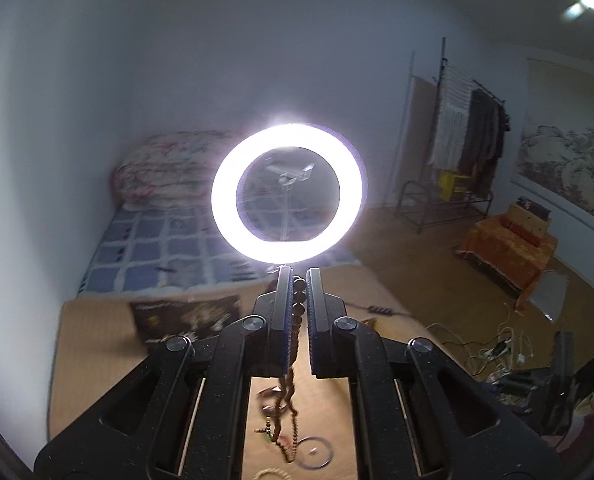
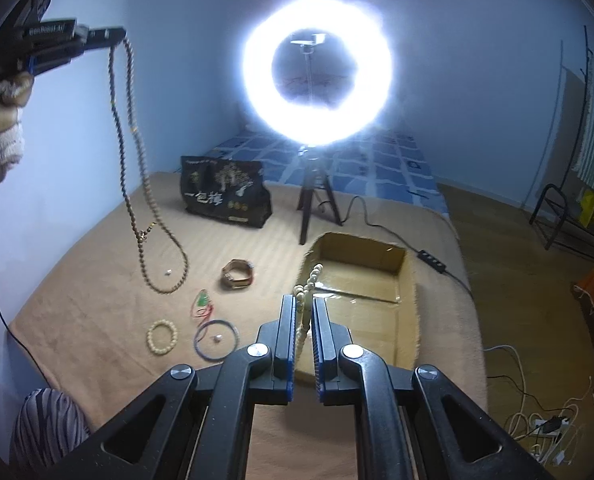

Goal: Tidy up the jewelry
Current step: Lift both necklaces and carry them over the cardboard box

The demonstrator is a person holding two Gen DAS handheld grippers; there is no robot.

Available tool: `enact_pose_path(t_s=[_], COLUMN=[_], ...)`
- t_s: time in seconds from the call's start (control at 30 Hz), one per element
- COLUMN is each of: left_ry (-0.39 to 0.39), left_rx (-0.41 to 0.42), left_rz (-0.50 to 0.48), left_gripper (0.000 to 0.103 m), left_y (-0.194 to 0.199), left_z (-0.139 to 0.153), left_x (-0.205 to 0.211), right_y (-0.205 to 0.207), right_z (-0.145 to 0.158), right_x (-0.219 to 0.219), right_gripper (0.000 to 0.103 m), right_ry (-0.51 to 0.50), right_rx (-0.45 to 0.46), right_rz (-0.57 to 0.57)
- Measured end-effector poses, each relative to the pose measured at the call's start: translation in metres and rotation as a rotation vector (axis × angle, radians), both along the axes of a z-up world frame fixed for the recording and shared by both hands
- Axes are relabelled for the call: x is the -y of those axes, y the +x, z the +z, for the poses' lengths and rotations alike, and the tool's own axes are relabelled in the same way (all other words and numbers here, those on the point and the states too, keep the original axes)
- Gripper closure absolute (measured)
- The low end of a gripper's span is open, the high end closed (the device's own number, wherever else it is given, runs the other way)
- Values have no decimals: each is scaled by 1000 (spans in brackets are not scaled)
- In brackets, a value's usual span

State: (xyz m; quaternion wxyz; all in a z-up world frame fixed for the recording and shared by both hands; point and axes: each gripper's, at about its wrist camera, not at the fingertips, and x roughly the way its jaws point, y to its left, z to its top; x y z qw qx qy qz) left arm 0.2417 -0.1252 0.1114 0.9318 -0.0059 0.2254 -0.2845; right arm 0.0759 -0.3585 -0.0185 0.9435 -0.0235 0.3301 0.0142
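My left gripper [image 1: 298,280] is shut on a long brown bead necklace [image 1: 299,300] and holds it high; in the right wrist view it [image 2: 117,34] is at upper left with the necklace [image 2: 137,168] hanging in a long loop down to the brown blanket [image 2: 97,264]. My right gripper [image 2: 304,304] is shut on a cream bead bracelet [image 2: 312,278], held at the near edge of the open cardboard box [image 2: 407,312]. On the blanket lie a wooden bracelet [image 2: 238,274], a cream bead bracelet [image 2: 161,337], a dark bangle [image 2: 216,339] and a red-green cord piece [image 2: 203,304].
A lit ring light [image 2: 317,68] on a tripod [image 2: 317,200] stands behind the box, its cable [image 2: 429,258] running right. A black printed bag [image 2: 225,192] stands at the back. A bed [image 2: 337,160] lies beyond. Floor cables [image 2: 545,424] lie at right.
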Motion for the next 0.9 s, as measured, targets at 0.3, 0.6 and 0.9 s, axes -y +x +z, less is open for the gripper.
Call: enact_pose_path(t_s=[0.3, 0.6, 0.9], left_ry=[-14, -7, 20], left_rx=[-14, -31, -98], left_rz=[-98, -152, -176], left_gripper=[99, 99, 99], left_y=[22, 43, 57], left_z=[5, -2, -40], left_x=[77, 138, 177], right_y=[18, 41, 53], right_z=[-3, -30, -61], right_x=[35, 71, 91], right_gripper=[98, 98, 98], right_ry=[-7, 3, 32], right_rx=[-8, -49, -97], right_rz=[-42, -81, -98])
